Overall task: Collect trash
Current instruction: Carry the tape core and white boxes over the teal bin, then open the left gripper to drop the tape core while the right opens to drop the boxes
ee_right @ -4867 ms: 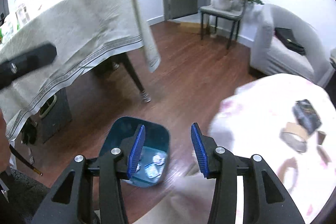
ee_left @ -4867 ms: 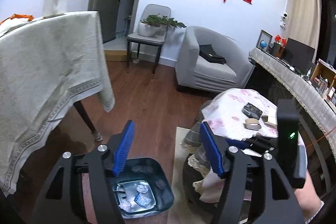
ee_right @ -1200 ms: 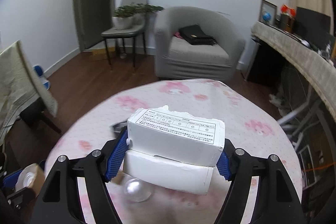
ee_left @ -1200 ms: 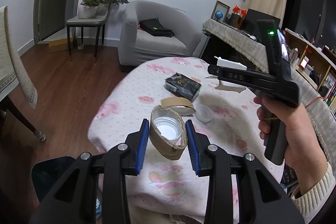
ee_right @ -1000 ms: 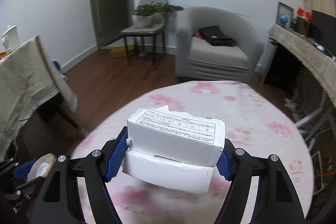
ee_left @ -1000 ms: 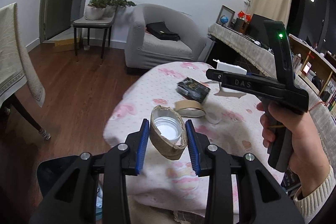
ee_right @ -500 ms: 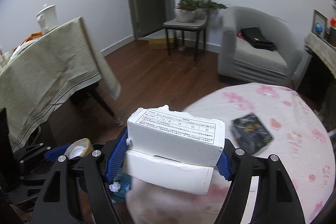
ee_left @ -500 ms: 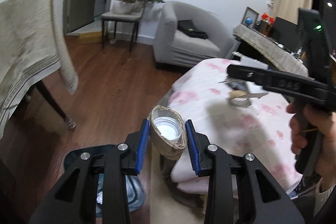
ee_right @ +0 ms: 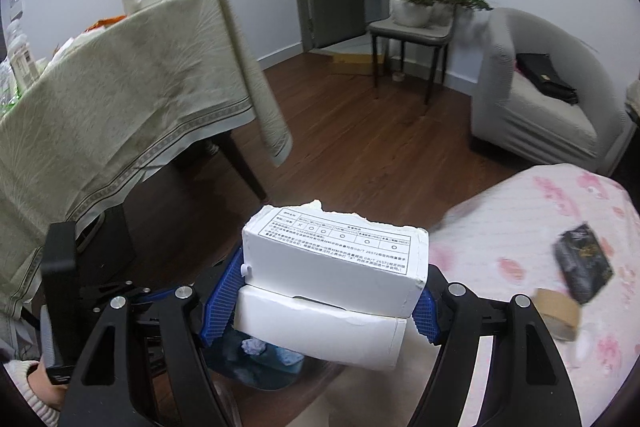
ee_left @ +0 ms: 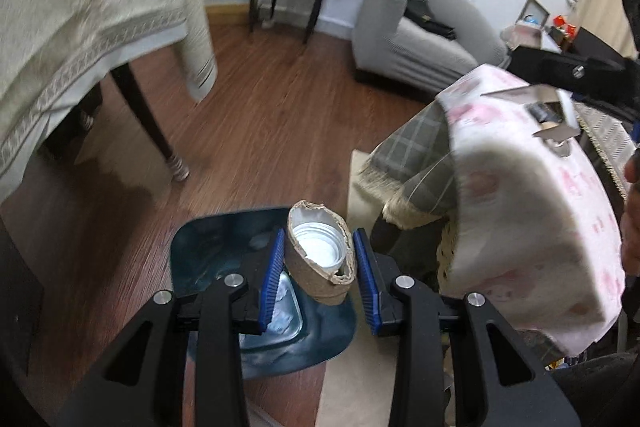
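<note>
My left gripper (ee_left: pixel 319 277) is shut on a squashed brown cardboard tube (ee_left: pixel 316 279) with a white plastic cap inside it, held right above the dark blue trash bin (ee_left: pixel 208 247) on the floor. My right gripper (ee_right: pixel 320 301) is shut on a torn white cardboard box (ee_right: pixel 332 267) with a printed label, held above the same bin (ee_right: pixel 260 371), which has crumpled paper in it. The left gripper's body shows at the lower left of the right wrist view.
The round table with the pink flowered cloth (ee_left: pixel 560 227) stands right of the bin; a black packet (ee_right: pixel 582 263) and a tape roll (ee_right: pixel 558 313) lie on it. A table with a beige cloth (ee_right: pixel 100 99) stands left. A grey armchair (ee_right: pixel 540 95) and a chair are behind.
Both grippers have swung left and down from over the round table to above the bin, each still holding its item.
</note>
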